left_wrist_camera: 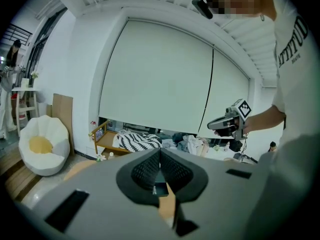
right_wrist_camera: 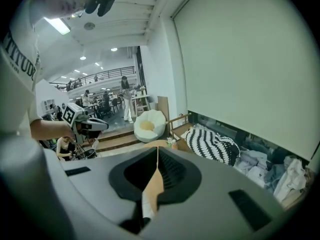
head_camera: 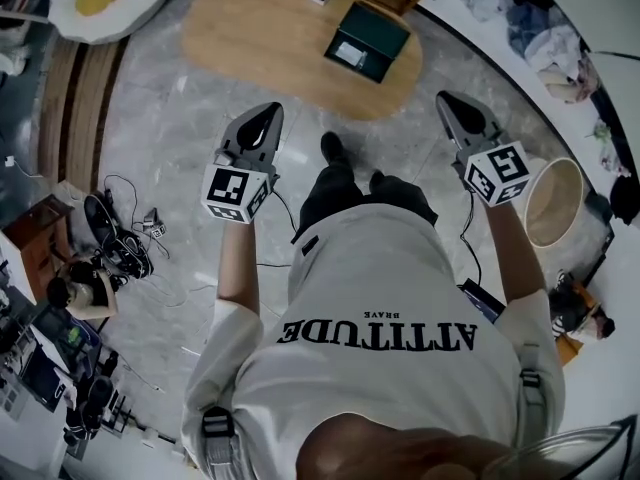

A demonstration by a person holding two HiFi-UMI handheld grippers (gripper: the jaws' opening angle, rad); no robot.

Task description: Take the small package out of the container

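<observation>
Jaws, head view: left gripper (head_camera: pixel 265 118) and right gripper (head_camera: pixel 455 103) are both held in the air ahead of the person, tips toward the oval wooden table (head_camera: pixel 250 38). Both pairs look closed with nothing in them. The dark green container (head_camera: pixel 372 38) lies open on the table's right end, well apart from both grippers. A pale flat rectangle in its near-left part is probably the small package (head_camera: pixel 350 55). Its long axis runs along the container's near edge, upper left to lower right. It is too small to tell more.

Left gripper view: jaws meet at the tips, empty. A tan strip of table shows through the slit below them.

Right gripper view: jaws together, empty. A white beanbag (right_wrist_camera: pixel 148 125) stands beyond. Only the head view shows the container plainly.
</observation>
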